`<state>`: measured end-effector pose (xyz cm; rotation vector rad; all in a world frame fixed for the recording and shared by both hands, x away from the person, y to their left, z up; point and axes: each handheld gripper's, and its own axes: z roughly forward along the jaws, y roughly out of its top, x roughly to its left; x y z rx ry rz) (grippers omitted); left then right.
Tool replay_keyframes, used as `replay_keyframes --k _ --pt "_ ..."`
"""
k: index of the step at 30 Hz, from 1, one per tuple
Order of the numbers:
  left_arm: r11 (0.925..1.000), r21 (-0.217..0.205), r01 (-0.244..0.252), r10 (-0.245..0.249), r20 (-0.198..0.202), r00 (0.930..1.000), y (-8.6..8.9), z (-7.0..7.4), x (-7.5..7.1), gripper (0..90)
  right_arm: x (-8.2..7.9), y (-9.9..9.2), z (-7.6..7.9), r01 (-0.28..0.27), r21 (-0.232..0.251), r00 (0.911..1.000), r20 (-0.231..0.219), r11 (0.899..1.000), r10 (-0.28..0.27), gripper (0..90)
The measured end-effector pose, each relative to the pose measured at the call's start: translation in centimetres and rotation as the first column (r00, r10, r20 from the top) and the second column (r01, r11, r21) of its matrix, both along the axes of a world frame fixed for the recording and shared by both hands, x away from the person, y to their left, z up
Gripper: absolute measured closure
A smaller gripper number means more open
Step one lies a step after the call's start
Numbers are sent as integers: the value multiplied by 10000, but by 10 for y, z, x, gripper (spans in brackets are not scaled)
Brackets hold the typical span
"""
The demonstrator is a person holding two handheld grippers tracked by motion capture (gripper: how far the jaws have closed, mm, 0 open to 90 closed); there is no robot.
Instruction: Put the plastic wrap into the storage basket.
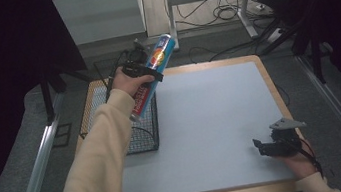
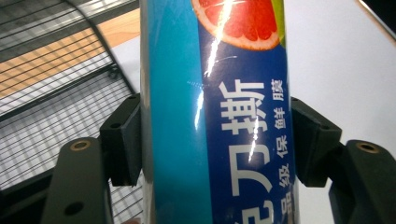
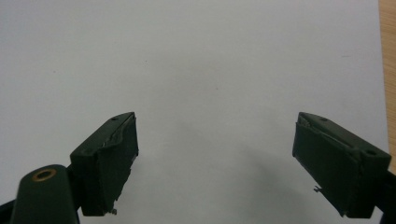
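the box of cling film (image 1: 152, 73) is held between the left gripper (image 1: 147, 71) jaws, above the wire basket (image 1: 140, 130); the right gripper (image 1: 266, 147) is rested well apart on the table (image 1: 212, 120).

A black wire basket (image 1: 138, 131) sits beside a grey mat (image 1: 212, 120).

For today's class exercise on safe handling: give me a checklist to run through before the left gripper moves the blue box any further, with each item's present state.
1. Left gripper clamped on both sides of the blue box: ok.
2. Box lifted free of the wire basket: ok.
3. Box level: not ok, it is tilted.
4. Right gripper open and holding nothing: ok.
5. Right gripper apart from the box, resting on the grey mat: ok.
6. Basket's contents: cannot tell.
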<state>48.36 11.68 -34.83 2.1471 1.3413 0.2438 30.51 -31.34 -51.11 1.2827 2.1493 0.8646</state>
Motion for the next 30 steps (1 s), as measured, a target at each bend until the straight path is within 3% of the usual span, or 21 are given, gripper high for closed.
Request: replay_keyframes --k 8,19,30 --pt "9994 142 -329 330 -90 9994 17 -11 2 318 0 0 0 -5 -12 10000 12 10000 5 142" --pt "9955 661 -682 699 -232 9973 30 -29 5 318 0 0 -1 1 -43 10000 -20 10000 -1 142" --pt "9949 834 -570 611 -476 9970 33 -42 9 318 1 1 -2 -14 -111 10000 -48 9999 14 142"
